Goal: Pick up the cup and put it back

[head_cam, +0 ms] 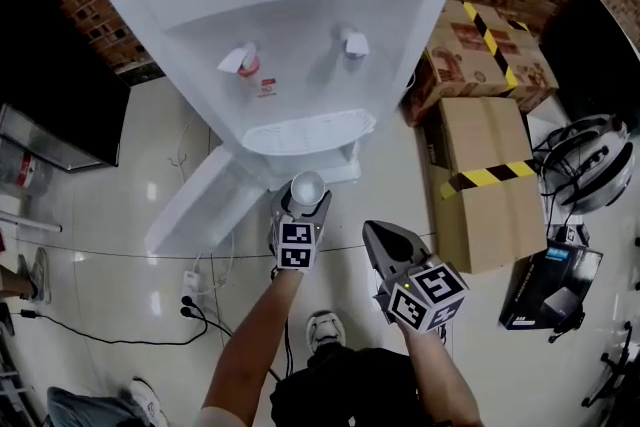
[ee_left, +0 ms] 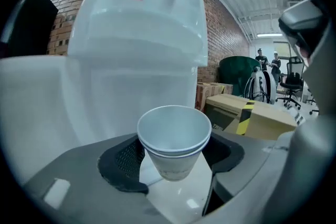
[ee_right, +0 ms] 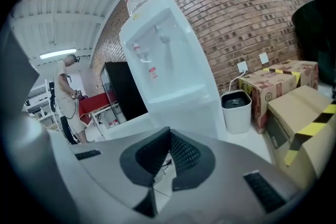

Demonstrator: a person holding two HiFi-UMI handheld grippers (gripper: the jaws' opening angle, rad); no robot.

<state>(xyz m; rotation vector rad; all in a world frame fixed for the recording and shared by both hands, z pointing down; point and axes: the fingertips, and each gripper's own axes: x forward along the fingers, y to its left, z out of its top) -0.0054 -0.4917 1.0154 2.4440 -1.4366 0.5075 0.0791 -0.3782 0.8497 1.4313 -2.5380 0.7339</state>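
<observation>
A white paper cup (head_cam: 307, 186), apparently two nested, stands upright between the pads of my left gripper (head_cam: 304, 202), which is shut on its sides. In the left gripper view the cup (ee_left: 174, 139) hangs over the shiny floor, its mouth up and empty, with my left gripper (ee_left: 173, 156) clamped round it. It is just in front of the white water dispenser (head_cam: 290, 35), close to the drip tray (head_cam: 310, 130). My right gripper (head_cam: 375, 233) hangs lower right of the cup, shut with nothing in it. In its own view my right gripper (ee_right: 168, 150) points toward the dispenser (ee_right: 168, 60).
Cardboard boxes with yellow-black tape (head_cam: 485, 175) lie right of the dispenser, and a white bin (ee_right: 236, 107) stands beside it. A black cabinet (head_cam: 50, 85) is at the left. Cables and a plug (head_cam: 190, 305) lie on the floor. People (ee_left: 268, 63) stand far off.
</observation>
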